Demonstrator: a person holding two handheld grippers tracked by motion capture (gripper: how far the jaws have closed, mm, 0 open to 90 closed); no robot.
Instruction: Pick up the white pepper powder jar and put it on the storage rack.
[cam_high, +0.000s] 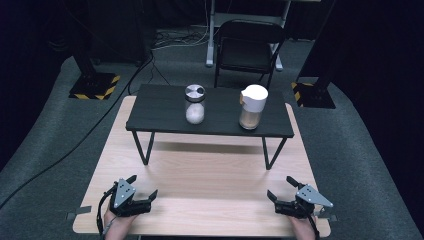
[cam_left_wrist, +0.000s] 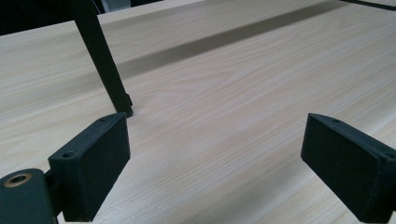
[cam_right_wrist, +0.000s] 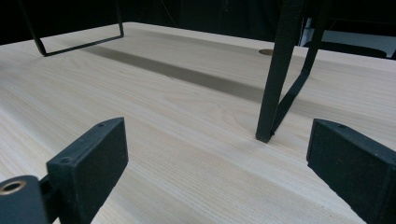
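Both grippers rest open at the near edge of the table, with nothing between their jaws.

The left gripper (cam_high: 144, 191) sits at the near left corner of the table (cam_high: 210, 175), its jaws wide apart and empty; in the left gripper view only bare wood lies between them, and one leg (cam_left_wrist: 100, 56) of the black shelf stands just beyond the left jaw. The right gripper (cam_high: 281, 188) sits at the near right corner, jaws also wide and holding nothing. The shelf (cam_high: 165, 107) stands across the far half of the table. On it are the jar (cam_high: 195, 104) and the white-lidded canister (cam_high: 252, 106), both upright, well apart from both grippers.
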